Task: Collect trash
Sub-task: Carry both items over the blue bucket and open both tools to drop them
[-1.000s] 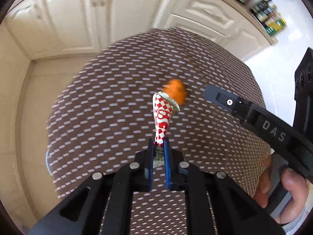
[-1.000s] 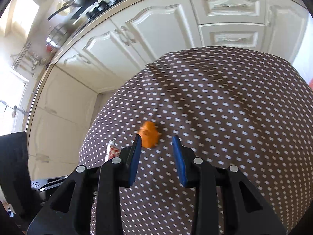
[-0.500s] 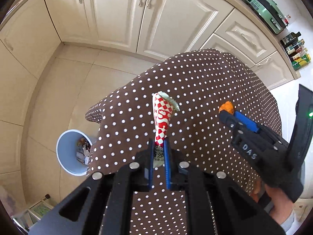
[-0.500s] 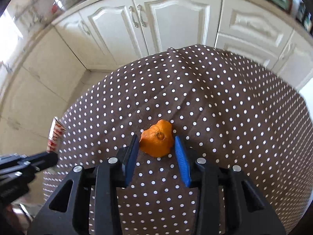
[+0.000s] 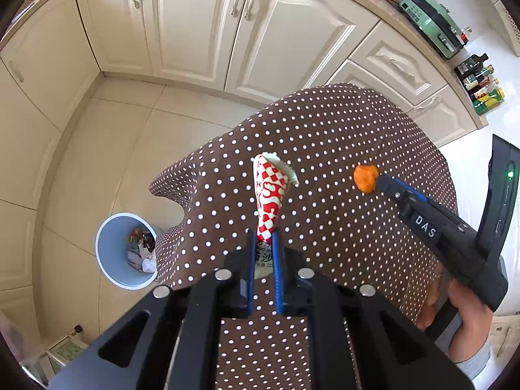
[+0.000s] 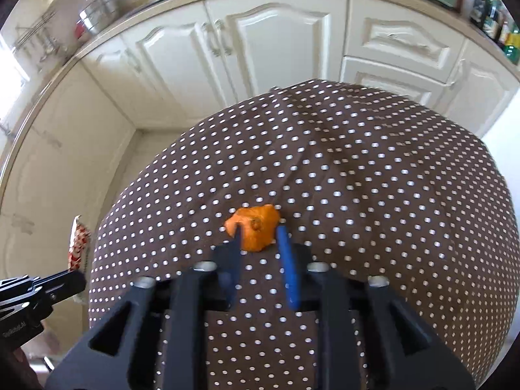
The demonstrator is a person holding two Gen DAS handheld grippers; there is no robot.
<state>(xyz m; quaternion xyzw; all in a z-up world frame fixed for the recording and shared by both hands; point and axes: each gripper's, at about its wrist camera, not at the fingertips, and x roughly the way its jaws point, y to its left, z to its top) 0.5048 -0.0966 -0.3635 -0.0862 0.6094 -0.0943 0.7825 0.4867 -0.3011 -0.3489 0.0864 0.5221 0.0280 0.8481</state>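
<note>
We counted two grippers, two pieces of trash held and one bin.

Nearest in the left wrist view, the left gripper had its blue fingers pressed together on the narrow end of one red-and-white checked paper cone, which stood up and away from the fingers above the brown polka-dot tablecloth. To its right we saw the right gripper from the side, gripped by one hand, with one orange peel at its tip. Lower left, on the tiled floor just beside the hanging cloth edge, stood one pale blue bin with crumpled wrappers inside. Only this view showed the bin and the hand.

In the right wrist view, the fingers were closed on the orange peel, the left one overlapping it and the right one touching its edge, with the peel raised over the cloth. The cone and the left gripper's tip appeared at the far left edge. Only this view showed the pans on the counter.

Farthest in both views ran cream cabinets; one green appliance and a cluster of bottles sat on the counter.
</note>
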